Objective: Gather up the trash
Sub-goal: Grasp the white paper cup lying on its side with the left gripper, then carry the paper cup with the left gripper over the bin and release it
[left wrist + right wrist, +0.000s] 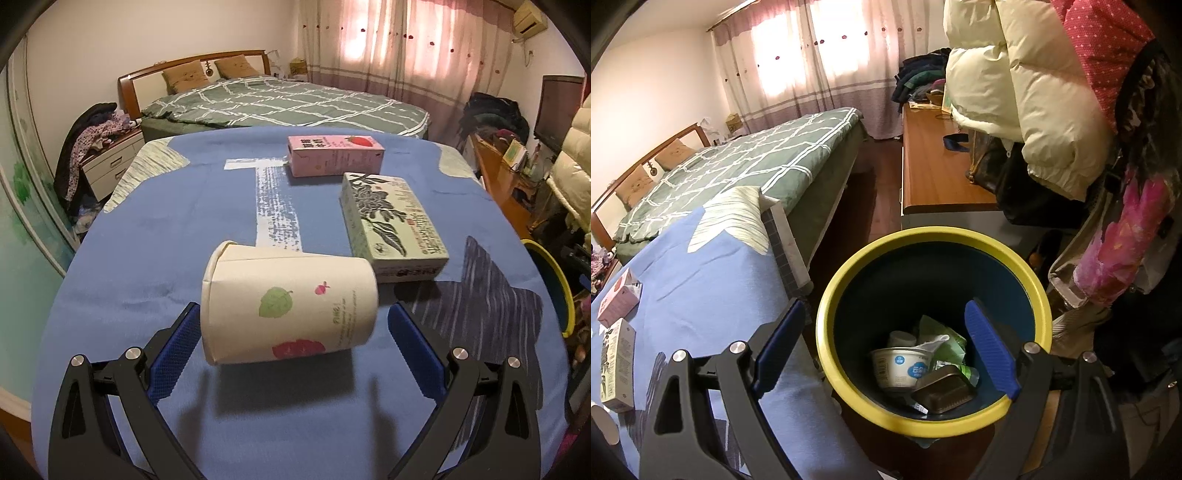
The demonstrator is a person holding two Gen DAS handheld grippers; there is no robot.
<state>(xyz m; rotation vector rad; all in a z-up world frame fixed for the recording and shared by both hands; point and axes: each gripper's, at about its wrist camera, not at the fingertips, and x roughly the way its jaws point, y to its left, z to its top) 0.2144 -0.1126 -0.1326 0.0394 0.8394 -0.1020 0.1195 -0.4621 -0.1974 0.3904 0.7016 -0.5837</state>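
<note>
Paper cup [290, 308] on its side on the blue cloth [155, 258] of the counter, crumpled mouth to the left, printed with a green leaf and red blotches. Lying between the blue pads of the left hand-held gripper [293, 332], jaws spread wide; left pad at the cup's mouth end, right pad just clear of its base, contact on the left hard to judge. Just beyond the cup, a green carton [391, 225] flat on the cloth, near end close to the cup's base. Farther back, a pink carton [334, 155] with a strawberry, slightly apart from the green one.

To the right of the counter, a bin [827, 295] with a yellow rim and dark blue inside. In it a white tub [901, 367], a brown tray [943, 393] and green and white wrappers [942, 338]. Right hand-held gripper [886, 343] above the bin's mouth, jaws wide apart, nothing held. Bed [757, 162] with a green checked quilt behind.
</note>
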